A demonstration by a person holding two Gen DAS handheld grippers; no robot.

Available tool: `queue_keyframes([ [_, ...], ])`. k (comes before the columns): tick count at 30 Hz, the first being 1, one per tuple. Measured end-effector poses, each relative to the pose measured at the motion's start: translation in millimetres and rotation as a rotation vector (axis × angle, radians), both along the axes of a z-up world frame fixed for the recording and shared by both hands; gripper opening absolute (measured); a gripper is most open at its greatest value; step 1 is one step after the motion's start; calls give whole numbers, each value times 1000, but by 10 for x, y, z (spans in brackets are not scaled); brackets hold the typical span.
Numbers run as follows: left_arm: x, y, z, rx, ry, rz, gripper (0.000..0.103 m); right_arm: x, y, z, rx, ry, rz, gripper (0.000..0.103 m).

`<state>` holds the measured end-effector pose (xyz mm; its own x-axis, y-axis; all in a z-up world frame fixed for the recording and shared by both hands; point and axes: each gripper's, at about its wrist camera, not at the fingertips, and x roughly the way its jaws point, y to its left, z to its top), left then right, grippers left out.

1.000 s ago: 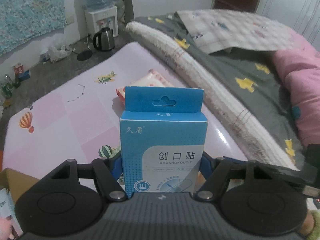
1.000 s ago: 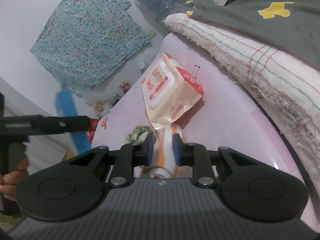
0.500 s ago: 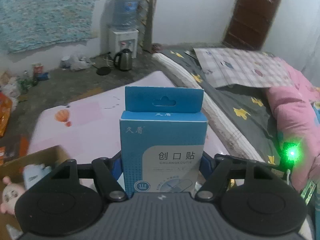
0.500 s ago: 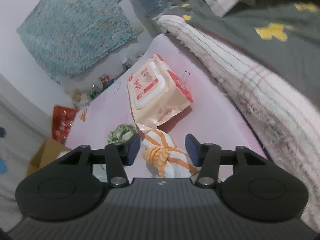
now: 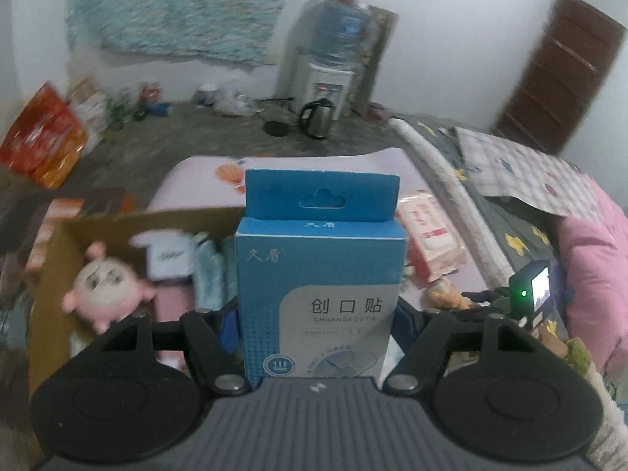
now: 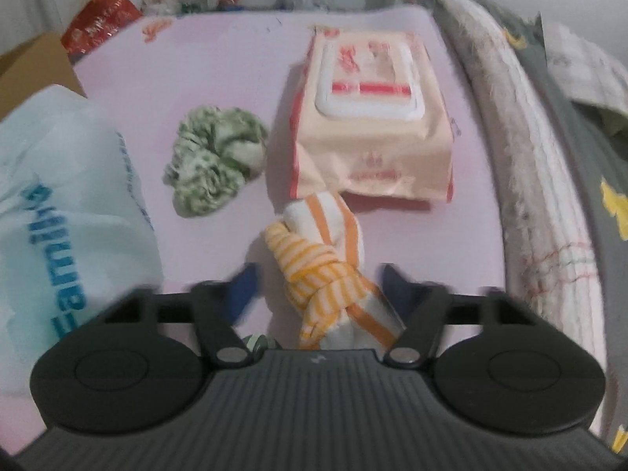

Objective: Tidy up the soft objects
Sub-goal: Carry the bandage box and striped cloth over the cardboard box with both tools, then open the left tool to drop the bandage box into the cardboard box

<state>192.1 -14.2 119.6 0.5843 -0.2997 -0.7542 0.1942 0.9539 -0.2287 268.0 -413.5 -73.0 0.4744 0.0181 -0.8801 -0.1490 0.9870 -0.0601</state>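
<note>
My left gripper (image 5: 318,318) is shut on a blue box of plasters (image 5: 320,259), held upright in front of an open cardboard box (image 5: 51,259). Inside that box lie a pink plush toy (image 5: 104,286) and folded cloths. In the right wrist view, a knotted orange-striped cloth (image 6: 325,259) lies on the pink mat (image 6: 204,66) between the fingers of my right gripper (image 6: 320,286). Its jaws are closing, and the pads stand clear of the cloth. A green scrunchie (image 6: 216,157) and a peach pack of wet wipes (image 6: 369,117) lie just beyond.
A pale plastic bag with blue print (image 6: 59,204) lies at the mat's left. A rolled white blanket (image 6: 549,196) and grey bedding border the mat on the right. On the floor behind stand a kettle (image 5: 316,119), a water dispenser (image 5: 325,78) and red snack bags (image 5: 43,137).
My left gripper carried the blue box leftward, off the mat, until the cardboard box came into view. My right gripper let go of the striped cloth, opened, and rolled level.
</note>
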Motion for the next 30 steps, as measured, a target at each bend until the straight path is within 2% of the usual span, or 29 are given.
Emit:
queue_keyframes([
  [6, -293, 585, -156, -26, 28, 96, 73, -77, -138, 86, 59, -53, -62, 45],
  [13, -501, 996, -365, -59, 62, 150, 73, -438, -344, 686, 178, -221, -141, 45],
  [15, -494, 1031, -466, -64, 85, 146, 73, -579, -373, 895, 257, -261, -139, 45],
  [18, -459, 1047, -636, -82, 120, 134, 73, -878, -371, 1208, 429, -312, -123, 45],
  [21, -434, 993, -794, -103, 148, 108, 73, -1161, -278, 1355, 573, -326, -89, 45],
  [27, -319, 777, -1131, -114, 232, 46, 73, -1598, 0, 1267, 810, -268, -40, 45],
  [30, -197, 716, -1325, -123, 287, 42, 73, -1725, 150, 1212, 835, -253, -27, 45],
])
